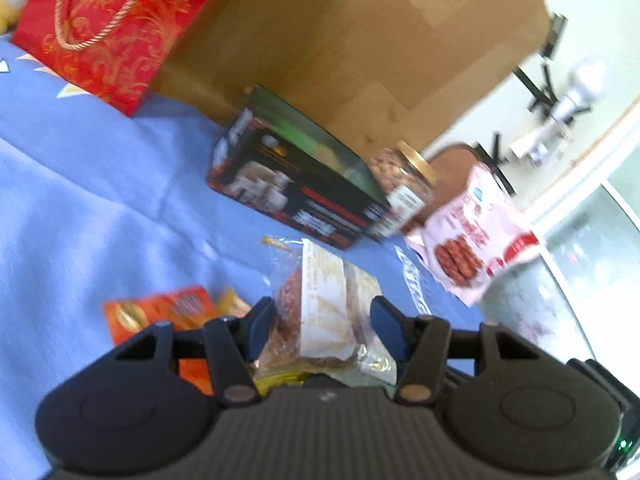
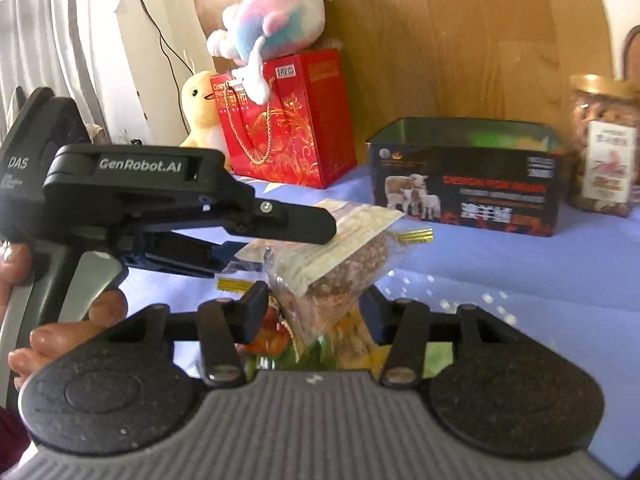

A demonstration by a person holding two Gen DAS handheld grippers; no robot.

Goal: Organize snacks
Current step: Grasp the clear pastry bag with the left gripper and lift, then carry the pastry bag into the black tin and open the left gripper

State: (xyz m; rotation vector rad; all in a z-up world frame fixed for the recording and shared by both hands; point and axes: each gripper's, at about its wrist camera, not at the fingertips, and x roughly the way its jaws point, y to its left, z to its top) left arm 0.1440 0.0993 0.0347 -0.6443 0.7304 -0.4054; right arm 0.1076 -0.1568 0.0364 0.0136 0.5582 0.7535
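A clear bag of round brown cakes (image 1: 324, 280) with a white label and gold ties at both ends hangs above the blue cloth. My left gripper (image 1: 324, 316) is shut on it, pads pressing both sides. In the right wrist view the left gripper (image 2: 280, 246) reaches in from the left, one finger over the bag (image 2: 360, 256) and one under it. My right gripper (image 2: 314, 306) is shut on the bag's lower part from either side. An open black tin (image 1: 296, 184) (image 2: 464, 196) stands beyond, against the wooden board.
A gold-lidded nut jar (image 1: 404, 176) (image 2: 604, 148) stands right of the tin, a pink pouch (image 1: 468, 248) near the bed's edge. A red gift bag (image 2: 288, 120) with plush toys (image 2: 272, 16) stands at the back left. Orange packets (image 1: 160, 312) lie under the grippers. A hand (image 2: 60, 328) holds the left gripper.
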